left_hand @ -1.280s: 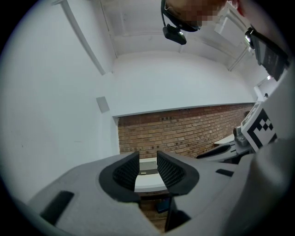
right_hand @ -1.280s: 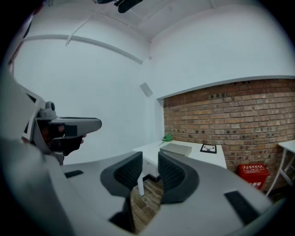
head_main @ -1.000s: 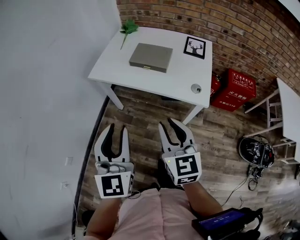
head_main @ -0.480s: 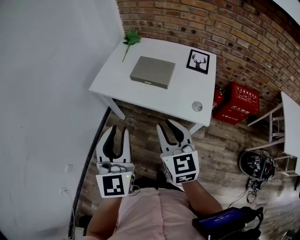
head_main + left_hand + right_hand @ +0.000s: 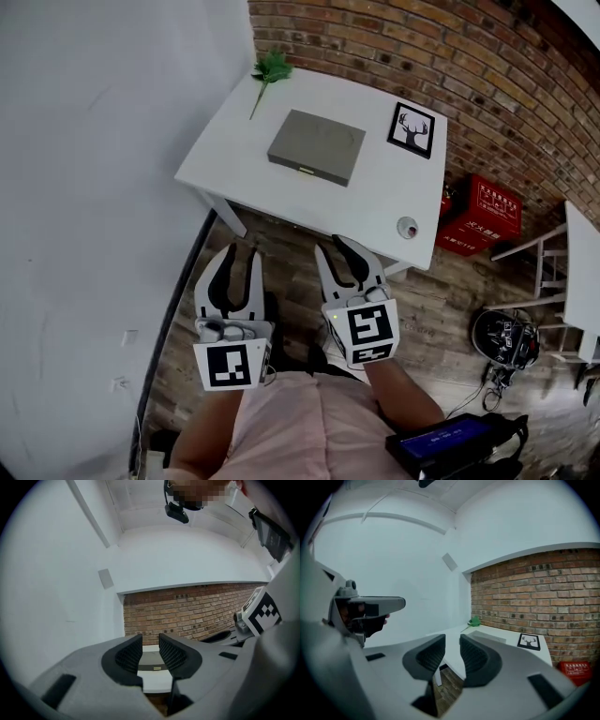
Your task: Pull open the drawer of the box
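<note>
Right of the box (image 5: 317,147), red crates (image 5: 489,208) bear illegibly small white lettering.

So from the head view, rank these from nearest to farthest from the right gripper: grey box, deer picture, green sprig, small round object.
From the right gripper:
1. small round object, near right corner of the table
2. grey box, middle
3. deer picture, back right
4. green sprig, back left corner

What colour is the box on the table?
The box is dull grey; the head view shows it best.
</note>
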A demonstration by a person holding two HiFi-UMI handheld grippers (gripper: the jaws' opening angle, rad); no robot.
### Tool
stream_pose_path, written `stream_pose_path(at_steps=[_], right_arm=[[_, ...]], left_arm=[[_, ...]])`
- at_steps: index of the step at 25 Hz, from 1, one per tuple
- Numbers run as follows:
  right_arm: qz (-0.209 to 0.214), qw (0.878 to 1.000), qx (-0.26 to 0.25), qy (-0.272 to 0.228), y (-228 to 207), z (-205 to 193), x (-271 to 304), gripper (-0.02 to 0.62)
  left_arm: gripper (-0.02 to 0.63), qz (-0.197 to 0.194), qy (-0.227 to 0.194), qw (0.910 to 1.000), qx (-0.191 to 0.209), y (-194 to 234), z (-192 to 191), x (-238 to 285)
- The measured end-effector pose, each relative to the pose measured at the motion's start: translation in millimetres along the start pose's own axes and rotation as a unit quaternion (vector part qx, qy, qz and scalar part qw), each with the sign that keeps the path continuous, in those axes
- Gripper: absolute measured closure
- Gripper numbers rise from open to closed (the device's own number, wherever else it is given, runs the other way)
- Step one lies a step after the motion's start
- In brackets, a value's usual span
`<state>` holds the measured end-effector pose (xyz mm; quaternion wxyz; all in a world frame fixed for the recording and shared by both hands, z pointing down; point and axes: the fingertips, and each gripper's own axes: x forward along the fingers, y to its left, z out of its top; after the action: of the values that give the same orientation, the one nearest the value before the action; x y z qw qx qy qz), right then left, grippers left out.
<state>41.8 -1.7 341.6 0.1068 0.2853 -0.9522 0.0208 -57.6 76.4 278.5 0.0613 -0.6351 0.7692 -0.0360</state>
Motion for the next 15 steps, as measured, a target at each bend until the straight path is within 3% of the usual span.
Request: stream_pose_path(at_steps=[9, 15], right_arm=[[-0.042, 0.999, 0.019, 0.024, -14.6, 0.6, 79.9, 0.492], [-0.083, 0.996, 0.032, 0.021, -23.1, 15.5, 126.3, 0.492]], left_arm=[[0.489, -0.041, 0.018, 0.9987, -0.025, 54.6, -25.8, 79.5], [0.491, -0.078, 0.004, 0.9965, -0.028, 90.9, -32.2, 131.4]])
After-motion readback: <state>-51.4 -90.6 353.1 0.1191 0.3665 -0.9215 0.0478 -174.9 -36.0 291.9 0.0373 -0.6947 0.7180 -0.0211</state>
